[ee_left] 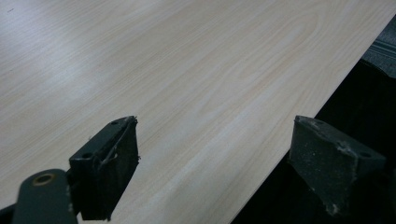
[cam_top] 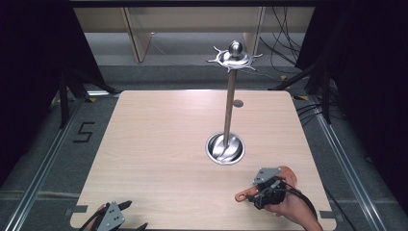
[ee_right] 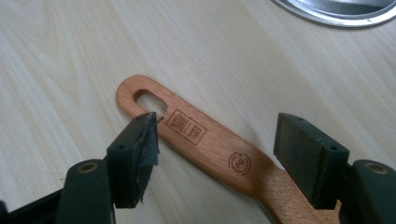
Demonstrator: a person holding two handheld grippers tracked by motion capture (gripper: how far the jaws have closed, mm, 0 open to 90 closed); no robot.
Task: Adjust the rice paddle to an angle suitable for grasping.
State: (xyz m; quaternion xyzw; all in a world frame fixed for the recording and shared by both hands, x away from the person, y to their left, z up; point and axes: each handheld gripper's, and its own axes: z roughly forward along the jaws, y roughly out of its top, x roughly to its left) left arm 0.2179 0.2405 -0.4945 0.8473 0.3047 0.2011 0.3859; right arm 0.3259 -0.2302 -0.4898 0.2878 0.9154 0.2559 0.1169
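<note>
While the wooden utensil (ee_right: 210, 149) lies flat near the table's (cam_top: 159, 144) front right corner, we straddle its handle with the right gripper's (ee_right: 215, 140) wide, empty jaws, next squeezing shut; left gripper (ee_left: 215, 154) idles open.

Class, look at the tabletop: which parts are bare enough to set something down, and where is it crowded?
Free: the table's left half and the far edge. Crowded: the stand right of centre and the near right corner, where the right gripper straddles the wooden handle.

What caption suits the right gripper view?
Open right gripper straddles a wooden utensil handle lying on the table.
</note>
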